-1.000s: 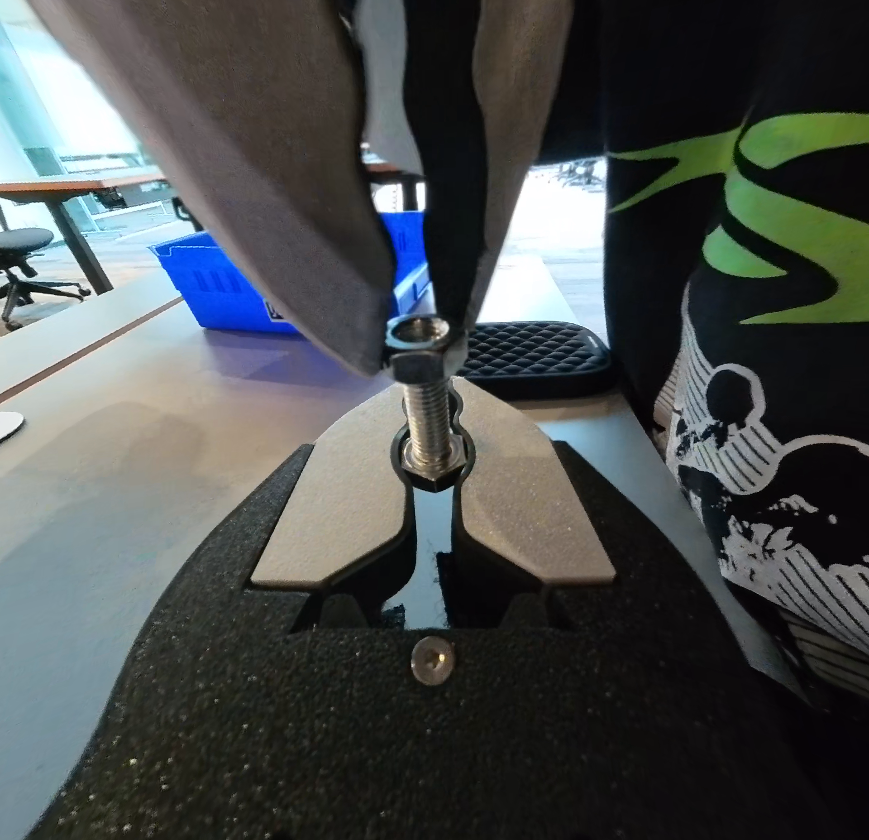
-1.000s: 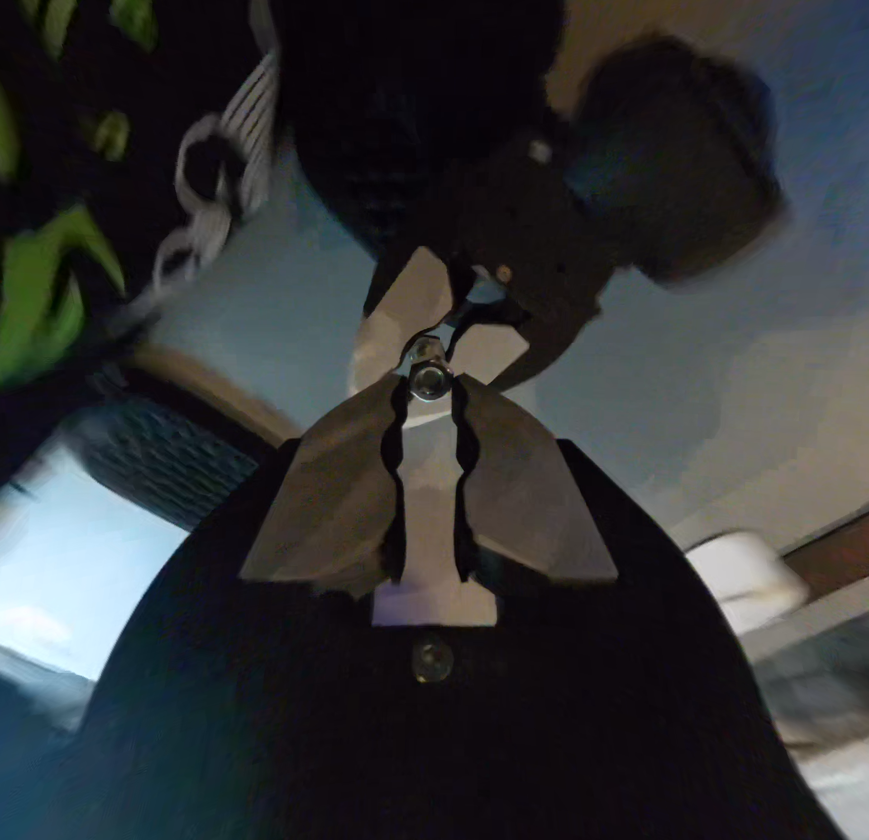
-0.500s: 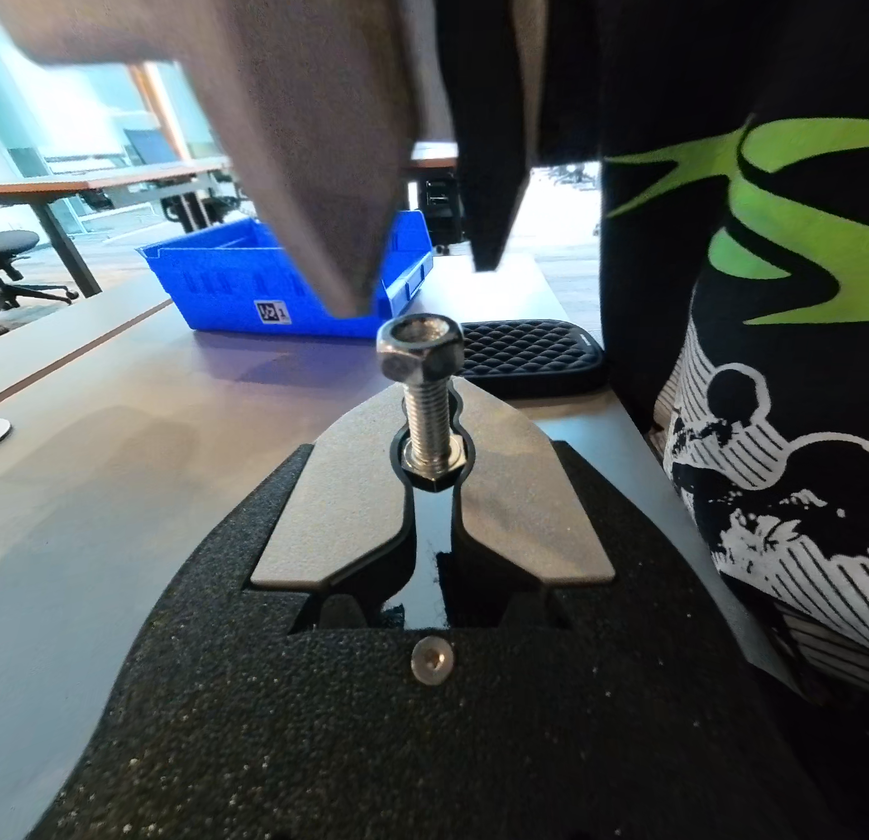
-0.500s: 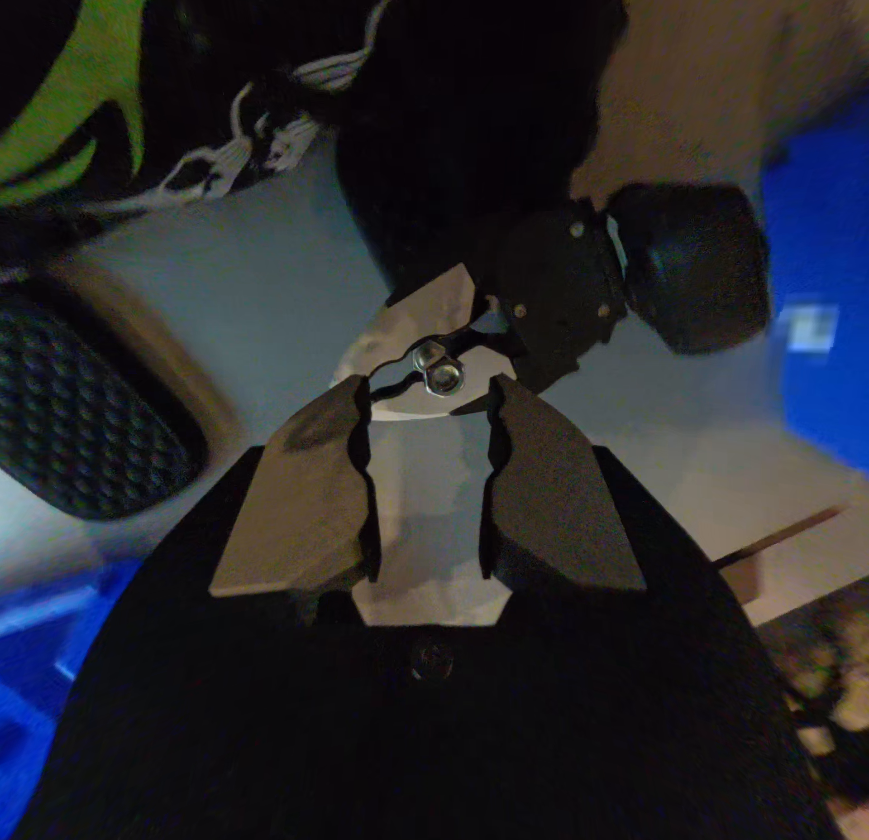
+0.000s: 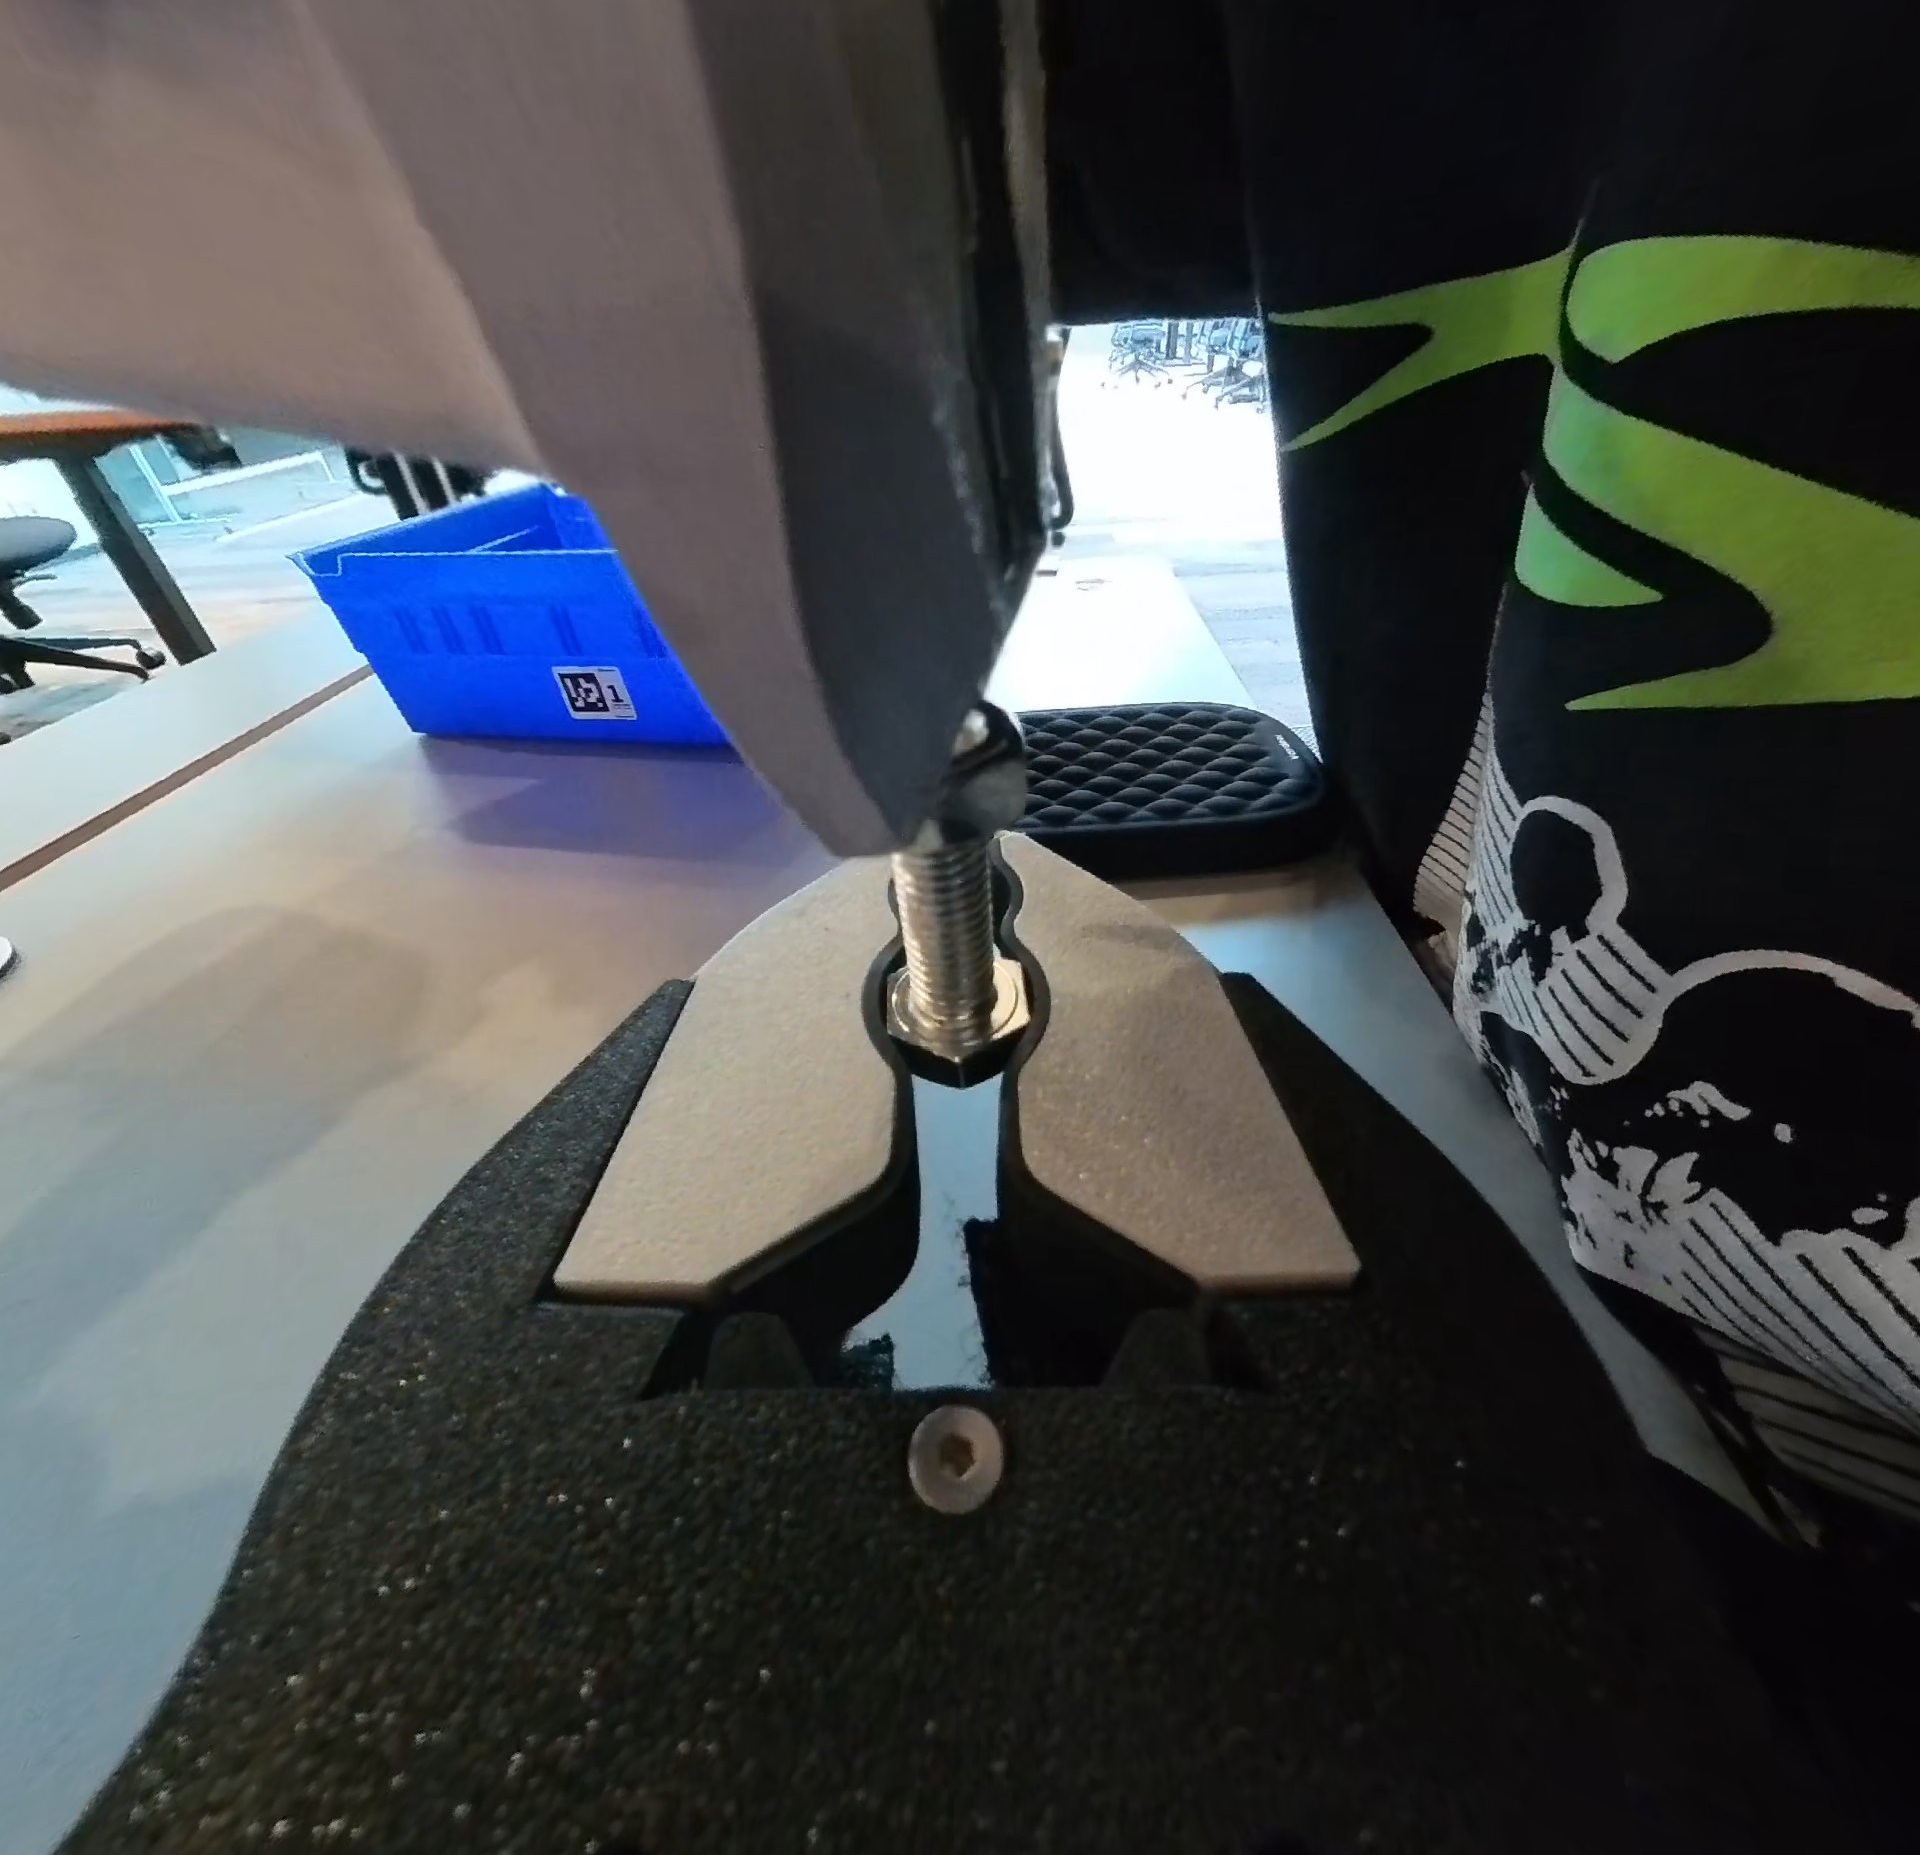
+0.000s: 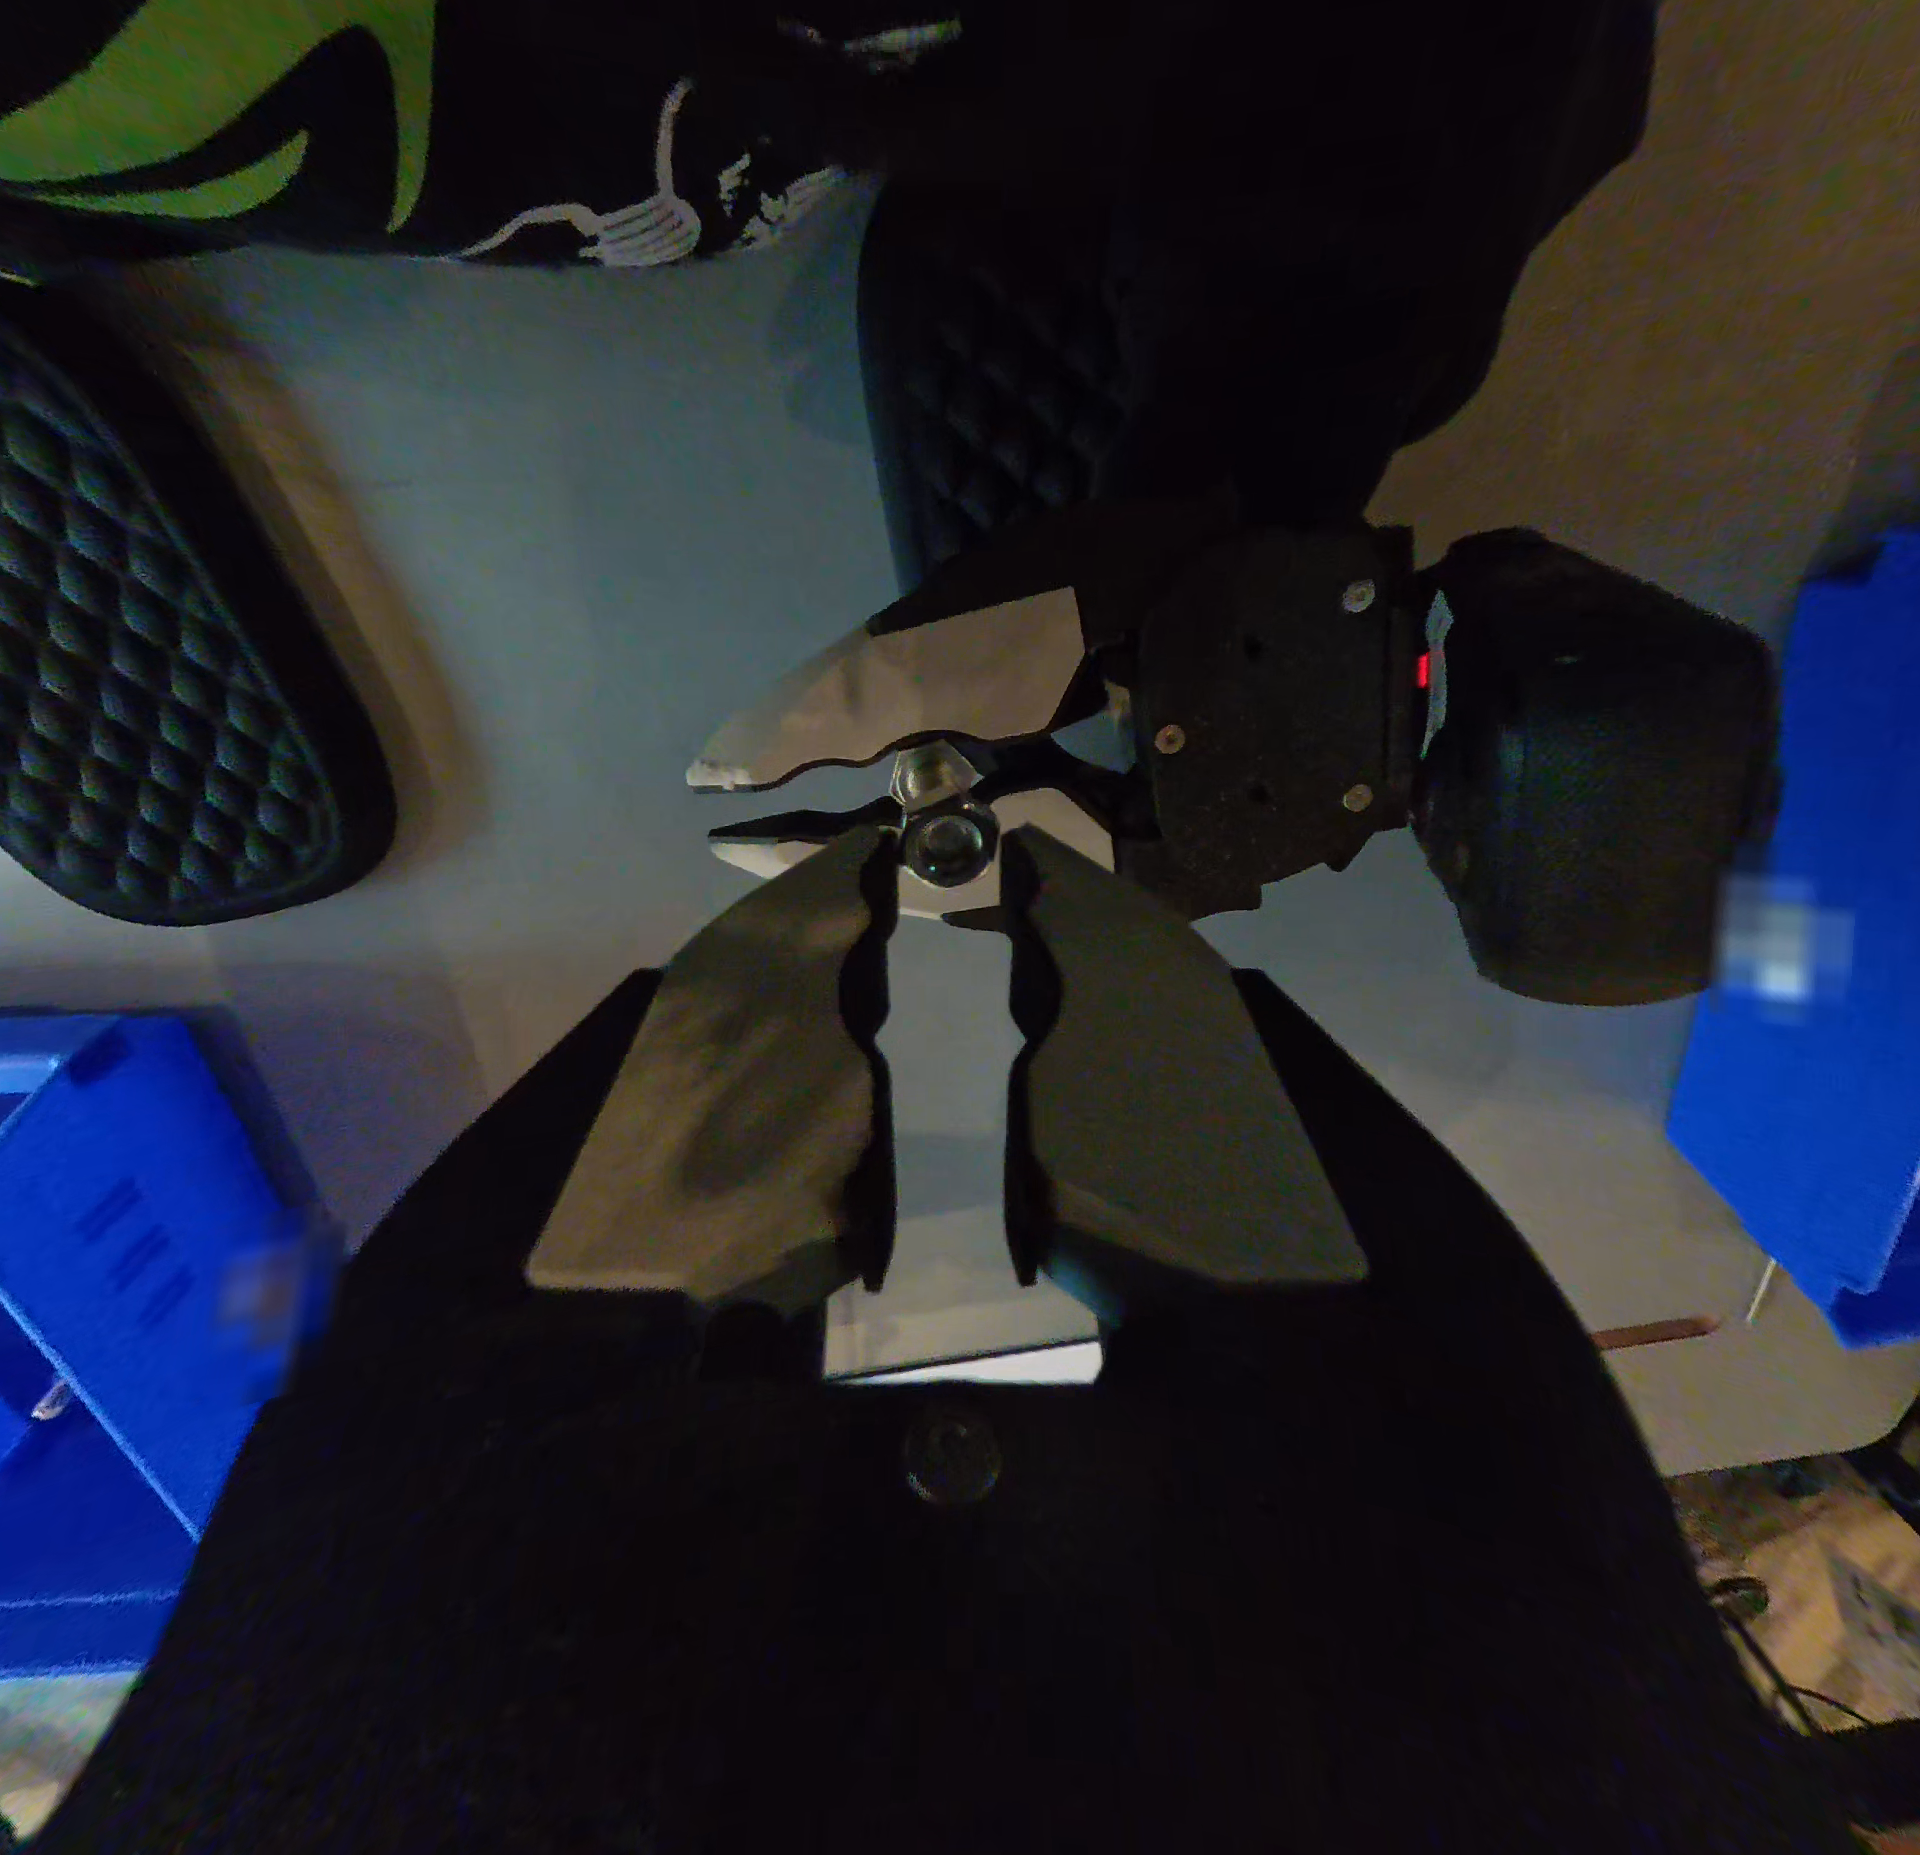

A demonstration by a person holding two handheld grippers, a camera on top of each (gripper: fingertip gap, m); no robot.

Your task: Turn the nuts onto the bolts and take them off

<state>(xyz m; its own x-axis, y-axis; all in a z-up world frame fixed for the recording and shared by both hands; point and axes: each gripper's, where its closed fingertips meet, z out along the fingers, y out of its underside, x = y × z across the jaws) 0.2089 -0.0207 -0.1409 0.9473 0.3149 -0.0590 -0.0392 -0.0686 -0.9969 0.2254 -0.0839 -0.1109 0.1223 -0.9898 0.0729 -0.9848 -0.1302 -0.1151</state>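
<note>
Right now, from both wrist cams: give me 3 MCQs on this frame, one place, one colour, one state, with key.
1. Where does the left gripper hold the bolt?
A. At its hex head, shank pointing up
B. At the middle of the thread
C. It does not hold it

2. What colour is the bin behind the bolt on the table?
A. Red
B. Blue
C. Yellow

3. How does the right gripper stand at the nut on the bolt's top?
A. Wide open, far off the nut
B. Lying on the table
C. Fingertips on either side of the nut

Key: 1 A, the left wrist view shows the hex head clamped between the fingertips. 2 B, the bin is plainly blue. 3 C, the right wrist view shows both tips flanking the nut; whether they grip it is unclear.
</note>
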